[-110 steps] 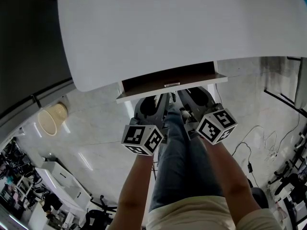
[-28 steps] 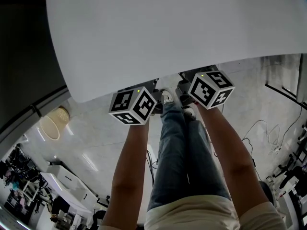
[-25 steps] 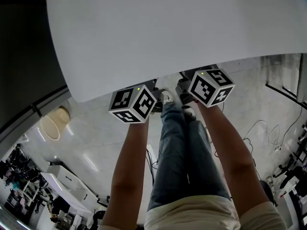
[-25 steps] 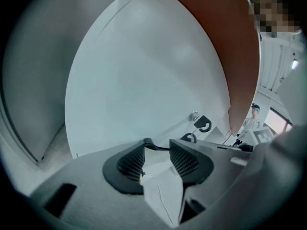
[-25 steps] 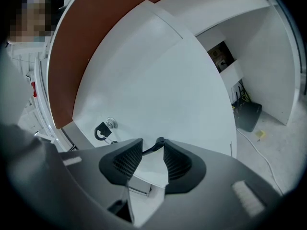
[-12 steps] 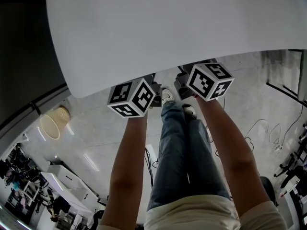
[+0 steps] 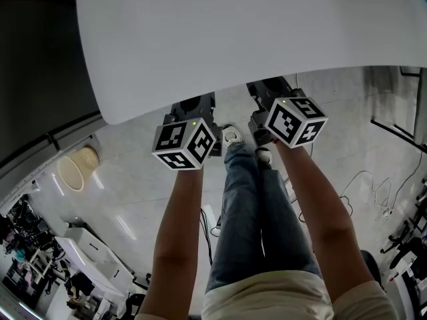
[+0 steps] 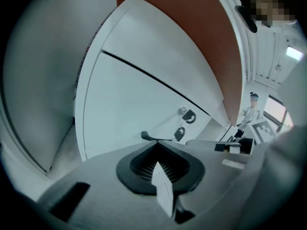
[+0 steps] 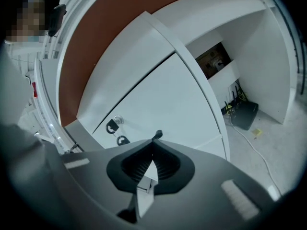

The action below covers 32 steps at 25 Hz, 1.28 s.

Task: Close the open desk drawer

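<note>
In the head view the white desk top [image 7: 253,32] fills the upper half, and no drawer sticks out from under its front edge. My left gripper [image 7: 193,103] and right gripper [image 7: 268,87] reach just under that edge, side by side above the person's legs. In the left gripper view, the left gripper [image 8: 144,136] is shut on nothing. In the right gripper view, the right gripper [image 9: 158,134] is also shut and empty. Both pairs of jaws have just been closing, with nothing between them. Both face a white cabinet front [image 8: 129,109] with a seam and a lock with keys [image 9: 115,123].
A round woven basket [image 7: 73,165] stands on the pale tiled floor at the left. Cables [image 7: 360,185] trail over the floor at the right. Under the desk at the right, a black box with cables [image 9: 244,114] sits in an open white bay.
A few seconds ago the drawer stood out from under the desk; now it is out of sight. Since half a second ago, more of both gripper bodies shows below the desk edge.
</note>
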{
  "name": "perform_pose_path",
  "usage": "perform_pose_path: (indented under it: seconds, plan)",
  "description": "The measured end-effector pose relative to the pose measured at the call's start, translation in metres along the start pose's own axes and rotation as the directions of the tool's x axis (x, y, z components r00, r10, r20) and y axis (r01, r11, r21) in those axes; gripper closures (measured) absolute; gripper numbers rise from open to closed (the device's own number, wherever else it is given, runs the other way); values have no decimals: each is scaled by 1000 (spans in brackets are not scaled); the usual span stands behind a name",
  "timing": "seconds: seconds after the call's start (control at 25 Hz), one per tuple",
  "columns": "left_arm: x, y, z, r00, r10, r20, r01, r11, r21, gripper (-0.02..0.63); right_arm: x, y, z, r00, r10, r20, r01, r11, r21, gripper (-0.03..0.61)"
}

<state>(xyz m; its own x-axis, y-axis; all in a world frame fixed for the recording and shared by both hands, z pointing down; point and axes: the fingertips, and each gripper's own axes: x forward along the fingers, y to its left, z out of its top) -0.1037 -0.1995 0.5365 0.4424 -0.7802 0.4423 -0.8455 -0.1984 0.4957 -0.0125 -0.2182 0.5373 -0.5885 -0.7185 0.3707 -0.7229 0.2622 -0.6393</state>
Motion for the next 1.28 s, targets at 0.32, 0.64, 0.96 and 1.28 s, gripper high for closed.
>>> perform_pose_path:
  seconds: [0.32, 0.64, 0.96, 1.28]
  plan:
    - [-24, -28, -17, 1000, -2, 18, 3, 1000, -15, 617, -37, 2, -13, 1000, -1, -15, 1, 1000, -29, 577]
    - [-55, -61, -24, 999, 6, 38, -5, 1000, -31, 617, -83, 19, -19, 1000, 8, -25, -9, 998, -64, 577]
    - [-97, -103, -37, 1000, 13, 11, -12, 999, -52, 617, -142, 54, -18, 999, 8, -46, -14, 991, -136, 577]
    - [-132, -141, -29, 999, 10, 31, -9, 998, -56, 617, -190, 78, -2, 999, 24, -41, -31, 983, -179, 577]
